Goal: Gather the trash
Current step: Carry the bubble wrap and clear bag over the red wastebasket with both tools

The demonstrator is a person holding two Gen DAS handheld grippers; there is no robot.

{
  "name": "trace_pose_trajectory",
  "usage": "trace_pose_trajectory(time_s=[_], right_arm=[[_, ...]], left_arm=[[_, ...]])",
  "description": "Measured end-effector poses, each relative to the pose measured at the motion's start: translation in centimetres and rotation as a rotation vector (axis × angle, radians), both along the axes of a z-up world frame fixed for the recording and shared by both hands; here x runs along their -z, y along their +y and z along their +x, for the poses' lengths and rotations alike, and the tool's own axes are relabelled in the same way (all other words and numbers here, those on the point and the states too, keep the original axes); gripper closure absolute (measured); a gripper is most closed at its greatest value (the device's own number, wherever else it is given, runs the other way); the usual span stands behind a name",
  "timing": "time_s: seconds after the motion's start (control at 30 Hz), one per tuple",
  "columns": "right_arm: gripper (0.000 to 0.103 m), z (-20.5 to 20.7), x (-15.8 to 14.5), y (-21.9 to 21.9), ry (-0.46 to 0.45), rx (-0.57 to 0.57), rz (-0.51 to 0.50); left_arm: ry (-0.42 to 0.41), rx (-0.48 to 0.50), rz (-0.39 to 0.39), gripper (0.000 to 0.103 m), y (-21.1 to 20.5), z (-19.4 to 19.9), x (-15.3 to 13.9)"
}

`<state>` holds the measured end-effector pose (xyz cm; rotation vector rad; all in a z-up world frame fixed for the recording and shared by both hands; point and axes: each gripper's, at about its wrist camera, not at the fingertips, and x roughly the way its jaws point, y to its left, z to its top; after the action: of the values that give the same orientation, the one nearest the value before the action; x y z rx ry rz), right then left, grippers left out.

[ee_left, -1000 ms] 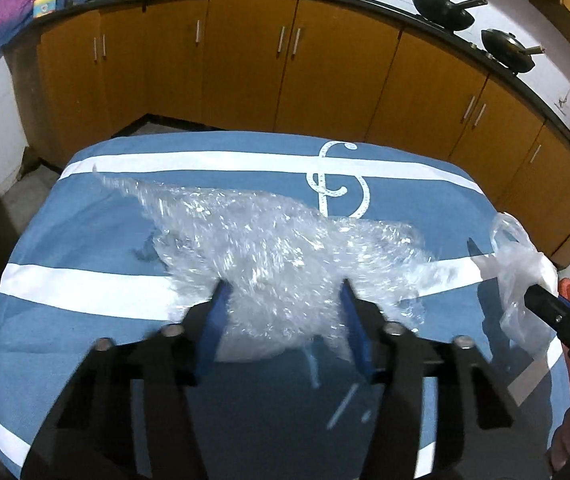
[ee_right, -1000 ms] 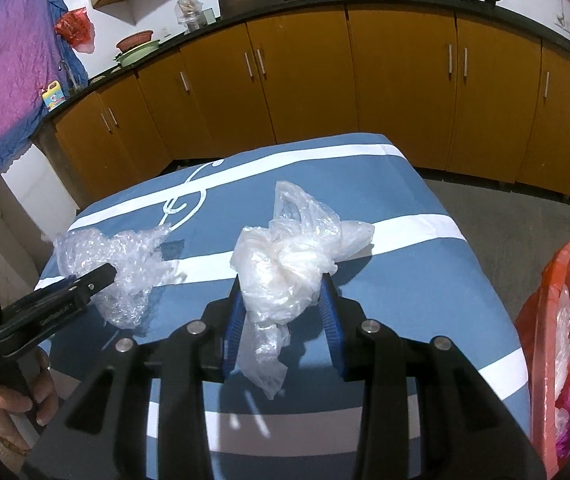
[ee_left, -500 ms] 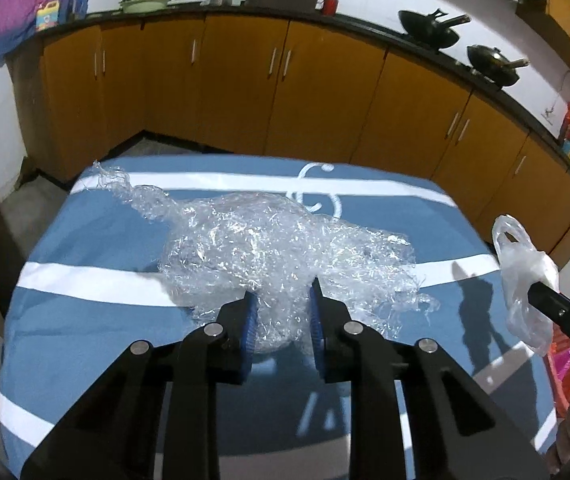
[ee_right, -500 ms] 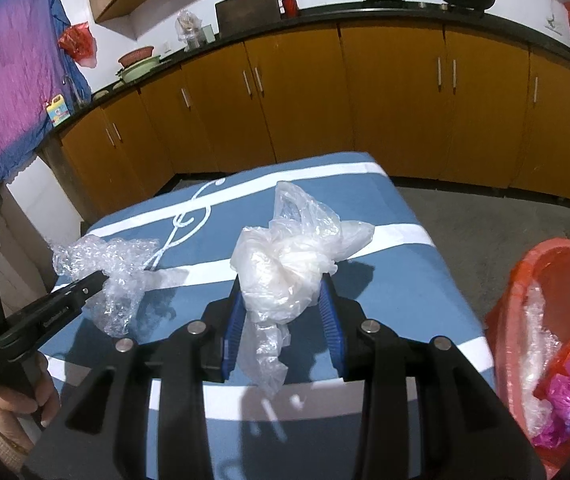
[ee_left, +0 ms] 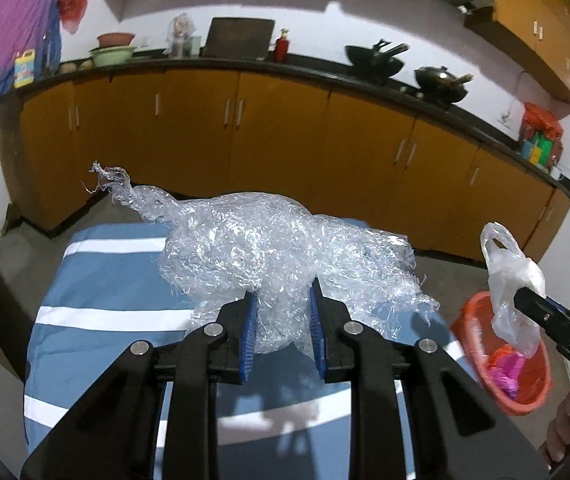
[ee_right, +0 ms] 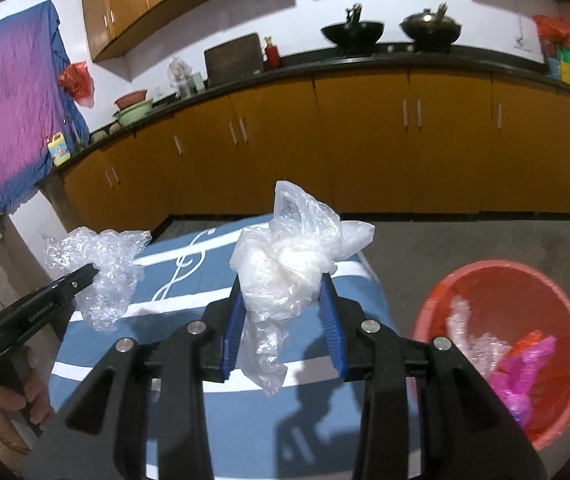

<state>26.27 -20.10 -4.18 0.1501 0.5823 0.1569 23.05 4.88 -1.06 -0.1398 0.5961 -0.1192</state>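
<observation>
My left gripper (ee_left: 281,312) is shut on a crumpled sheet of clear bubble wrap (ee_left: 269,248) and holds it above the blue striped table (ee_left: 97,280). It also shows in the right wrist view (ee_right: 101,272). My right gripper (ee_right: 283,316) is shut on a bunched white plastic bag (ee_right: 293,260), held above the table's right edge. That bag also shows in the left wrist view (ee_left: 513,280). A red bin (ee_right: 525,300) with pink and clear trash inside stands on the floor to the right; it also shows in the left wrist view (ee_left: 497,384).
Orange kitchen cabinets (ee_right: 365,140) run along the back under a dark counter with two woks (ee_right: 353,32). A purple cloth (ee_right: 5,100) hangs at the left. Grey floor (ee_right: 485,240) lies between table and cabinets.
My left gripper closed on the bubble wrap and lifted it off the table. My right gripper rose with the plastic bag and moved toward the red bin.
</observation>
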Motion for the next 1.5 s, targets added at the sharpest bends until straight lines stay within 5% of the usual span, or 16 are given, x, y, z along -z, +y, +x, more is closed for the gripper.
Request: trace_pose_trajectory(time_s=[0.67, 1.5], right_arm=[[0.067, -11.2, -5.4, -11.6, -0.115, 0.179, 0.015], [0.067, -11.6, -0.8, -23.2, -0.027, 0.335, 0.044]], left_arm=[[-0.053, 0.162, 0.022, 0.08, -10.6, -4.4, -4.2], [0.078, 0.406, 0.087, 0.08, -26.2, -4.2, 1.7]])
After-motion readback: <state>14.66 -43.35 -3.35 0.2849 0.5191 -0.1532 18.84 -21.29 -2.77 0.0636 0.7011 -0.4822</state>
